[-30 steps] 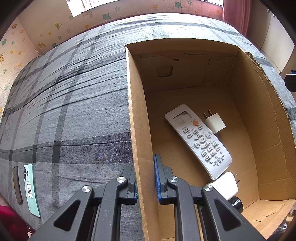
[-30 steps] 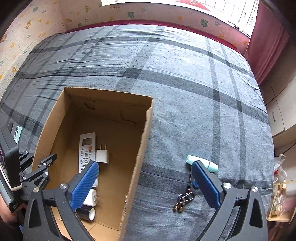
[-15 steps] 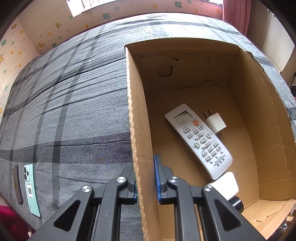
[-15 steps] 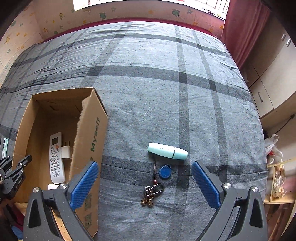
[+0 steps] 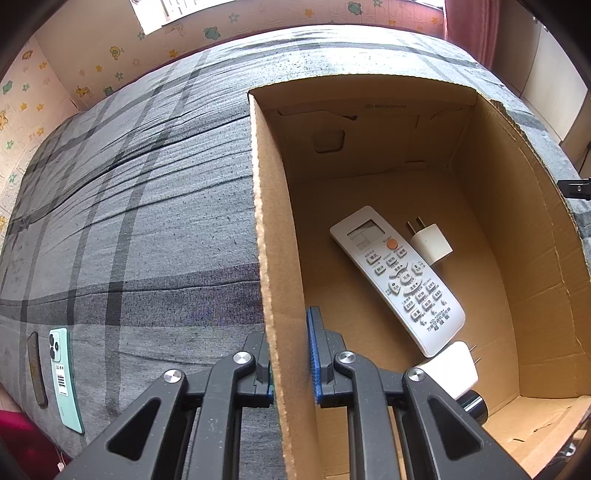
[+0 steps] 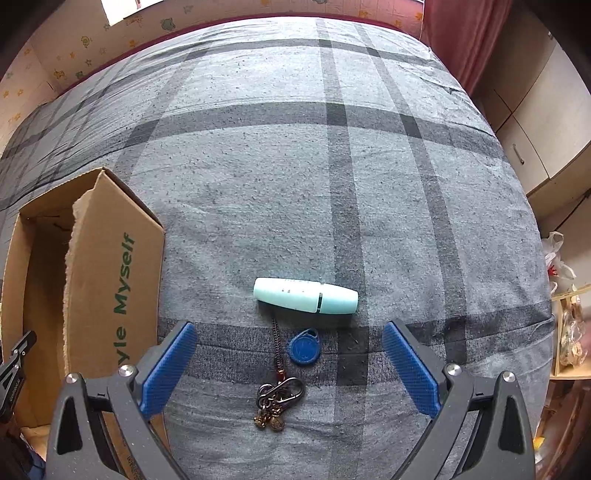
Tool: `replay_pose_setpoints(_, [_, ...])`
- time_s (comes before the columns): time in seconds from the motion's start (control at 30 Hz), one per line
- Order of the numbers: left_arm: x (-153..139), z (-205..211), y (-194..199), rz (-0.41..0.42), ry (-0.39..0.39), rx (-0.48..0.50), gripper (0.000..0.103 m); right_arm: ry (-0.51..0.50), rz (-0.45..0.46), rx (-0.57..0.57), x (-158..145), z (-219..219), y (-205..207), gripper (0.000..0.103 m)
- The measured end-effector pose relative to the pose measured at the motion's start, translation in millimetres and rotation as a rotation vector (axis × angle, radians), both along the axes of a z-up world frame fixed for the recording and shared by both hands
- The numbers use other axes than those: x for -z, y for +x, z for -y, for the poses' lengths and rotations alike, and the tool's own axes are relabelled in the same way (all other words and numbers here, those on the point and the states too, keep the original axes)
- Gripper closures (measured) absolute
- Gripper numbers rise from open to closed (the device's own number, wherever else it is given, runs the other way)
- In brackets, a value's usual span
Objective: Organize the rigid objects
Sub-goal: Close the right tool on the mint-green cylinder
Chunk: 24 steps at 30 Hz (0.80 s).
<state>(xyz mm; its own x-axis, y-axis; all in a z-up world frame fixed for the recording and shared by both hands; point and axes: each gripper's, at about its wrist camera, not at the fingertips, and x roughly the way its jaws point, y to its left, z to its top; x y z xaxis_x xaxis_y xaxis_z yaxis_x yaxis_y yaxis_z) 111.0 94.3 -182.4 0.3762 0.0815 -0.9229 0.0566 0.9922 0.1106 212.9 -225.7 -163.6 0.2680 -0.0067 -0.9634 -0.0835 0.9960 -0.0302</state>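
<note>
My left gripper (image 5: 290,354) is shut on the left wall of an open cardboard box (image 5: 271,236) on a grey plaid bed. Inside lie a white remote (image 5: 397,277), a white plug adapter (image 5: 430,243), a second white charger (image 5: 452,369) and a dark cylinder (image 5: 474,404). My right gripper (image 6: 290,365) is open above the bed to the right of the box (image 6: 110,280). Between and just beyond its fingers lie a mint green capped tube (image 6: 306,295), a blue key fob (image 6: 303,347) and a bunch of keys (image 6: 277,400) on a cord.
A mint green phone (image 5: 64,376) and a dark flat case (image 5: 37,373) lie on the bed left of the box. Cabinets (image 6: 535,122) and a red curtain (image 6: 465,33) stand beyond the bed's right edge. A bag and a shelf (image 6: 569,325) sit at the right.
My right gripper has swung right, away from above the box, and now hangs over the tube and keys. My left gripper has stayed clamped on the box wall.
</note>
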Motion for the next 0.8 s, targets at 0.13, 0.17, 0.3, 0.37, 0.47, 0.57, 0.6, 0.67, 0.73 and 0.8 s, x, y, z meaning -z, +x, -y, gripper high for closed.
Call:
replay_pose_setpoints(0.13, [-1, 1, 0, -0.002, 0.0, 0.0, 0.088, 0.008, -0.021, 0.01, 15, 4, 12, 0.001])
replay_pose_setpoints(0.17, [-1, 1, 1, -0.002, 0.0, 0.0, 0.088, 0.007, -0.025, 0.014, 19, 5, 14, 0.001])
replay_pose_setpoints(0.3, [0, 0, 1, -0.003, 0.0, 0.0, 0.088, 0.0, -0.049, 0.015, 34, 6, 24, 0.001])
replay_pose_setpoints(0.37, [0, 1, 1, -0.003, 0.001, 0.0, 0.088, 0.001, -0.06, 0.015, 40, 7, 27, 0.001])
replay_pose_setpoints(0.47, [0, 1, 1, -0.003, 0.003, 0.0, 0.088, 0.004, -0.067, 0.018, 48, 7, 31, 0.001])
replay_pose_setpoints(0.57, [0, 2, 1, -0.004, 0.007, 0.0, 0.088, 0.002, -0.075, 0.021, 55, 6, 35, 0.001])
replay_pose_setpoints(0.6, [0, 2, 1, -0.004, 0.008, 0.0, 0.088, 0.0, -0.078, 0.022, 57, 6, 37, 0.001])
replay_pose_setpoints(0.67, [-1, 3, 2, -0.004, 0.009, 0.0, 0.088, -0.002, -0.082, 0.026, 60, 6, 38, 0.001])
replay_pose_setpoints(0.73, [-1, 3, 2, -0.006, 0.007, -0.001, 0.088, -0.002, -0.087, 0.031, 62, 5, 39, 0.001])
replay_pose_setpoints(0.8, [-1, 2, 2, -0.006, 0.006, -0.002, 0.088, -0.002, -0.086, 0.034, 63, 5, 39, 0.001])
